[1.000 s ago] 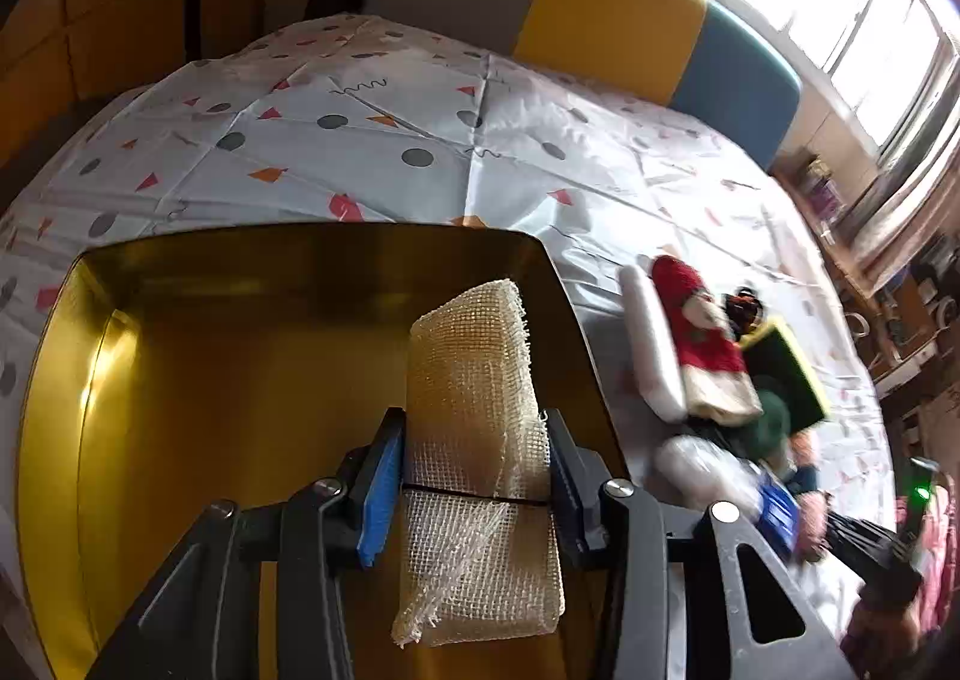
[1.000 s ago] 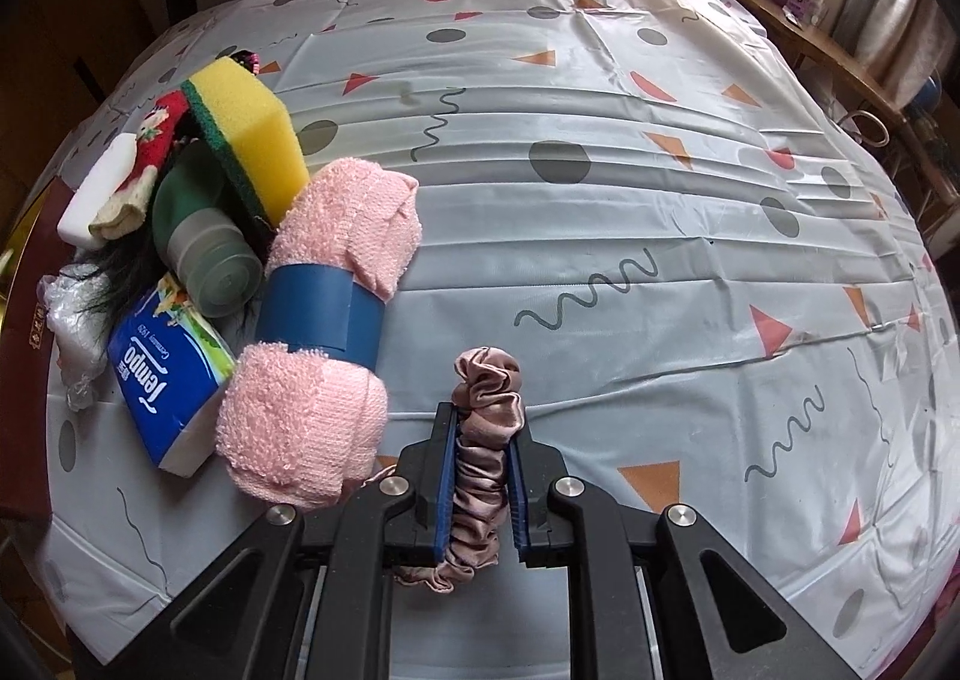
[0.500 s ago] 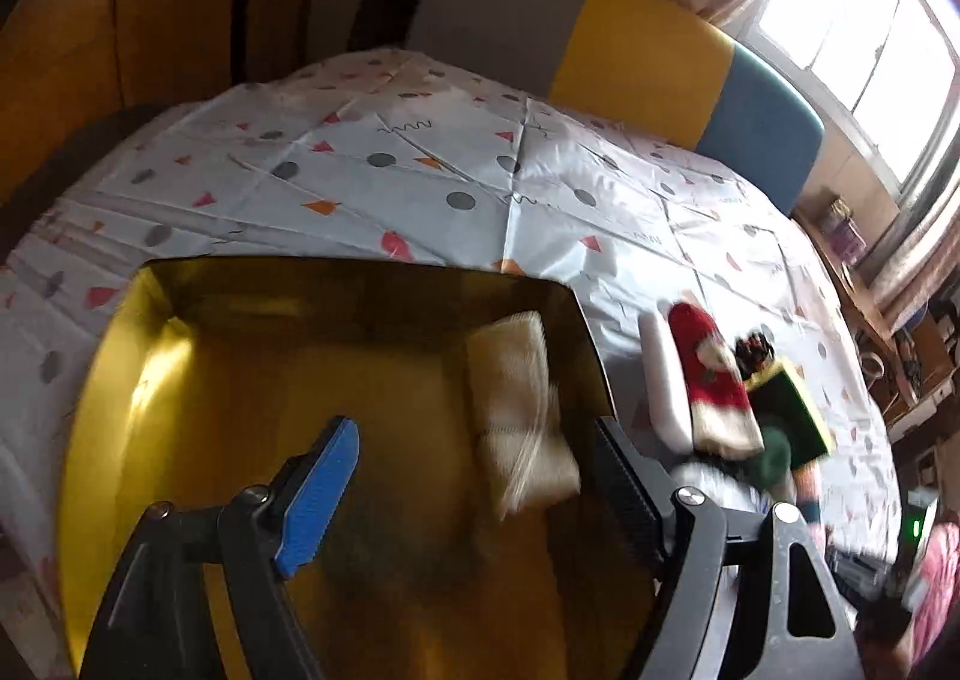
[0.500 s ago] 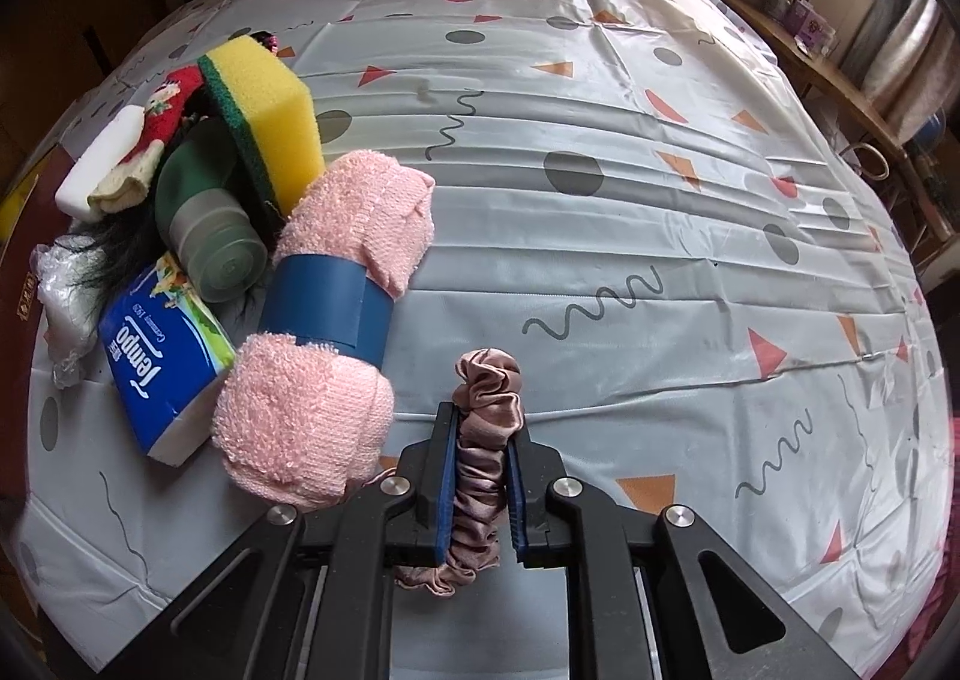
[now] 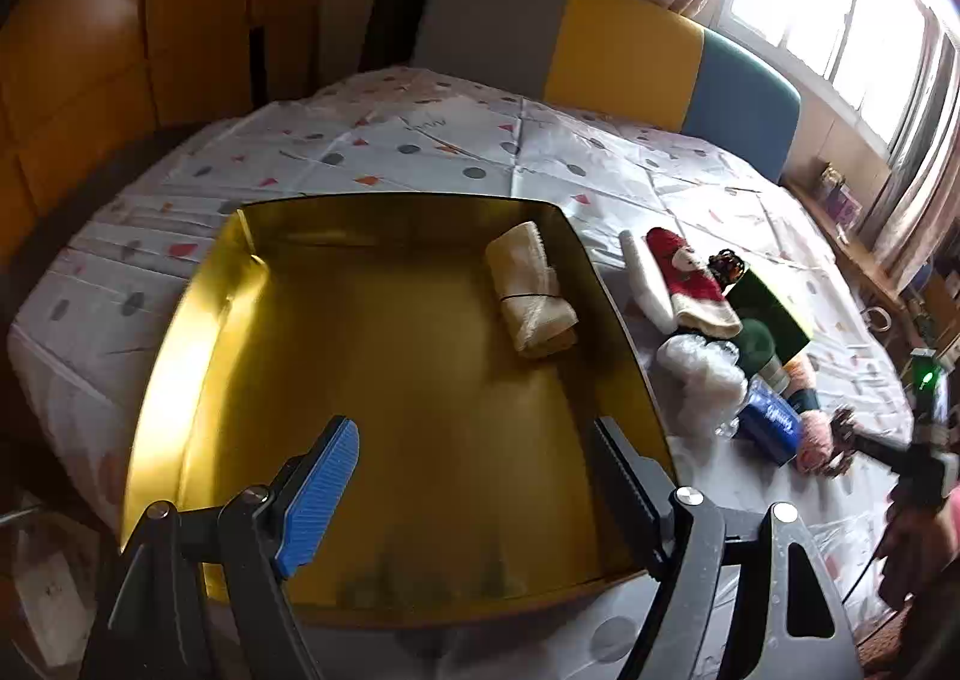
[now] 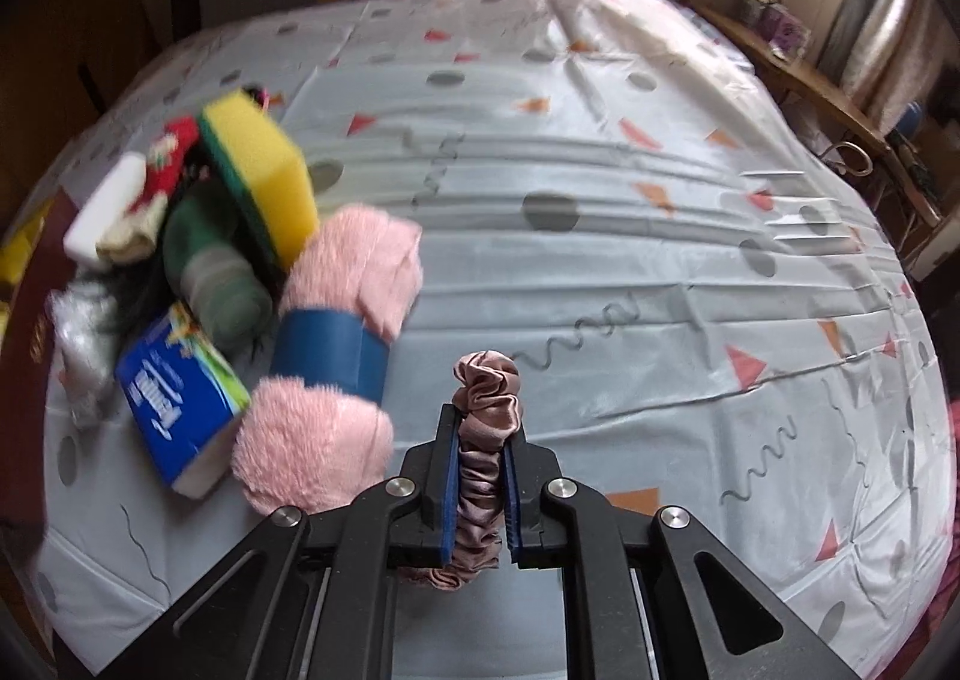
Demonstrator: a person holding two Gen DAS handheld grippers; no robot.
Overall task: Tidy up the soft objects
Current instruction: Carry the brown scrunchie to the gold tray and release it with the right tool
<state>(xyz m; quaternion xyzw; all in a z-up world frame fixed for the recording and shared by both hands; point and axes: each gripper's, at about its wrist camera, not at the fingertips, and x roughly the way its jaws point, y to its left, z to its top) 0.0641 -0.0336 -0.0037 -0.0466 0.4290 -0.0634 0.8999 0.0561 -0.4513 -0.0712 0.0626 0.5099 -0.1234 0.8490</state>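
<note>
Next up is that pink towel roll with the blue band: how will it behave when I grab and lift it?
The pink towel roll looks plush, so the tongs would likely sink in before gripping. The blue band binds only its middle; a grab there probably holds best, while the fluffy ends may sag. It looks light, and being round, a push may roll it.

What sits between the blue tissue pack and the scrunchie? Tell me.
The rolled pink towel with its blue band lies between the tissue pack and the scrunchie clamped in the right tool, seen in the right wrist view.
</note>
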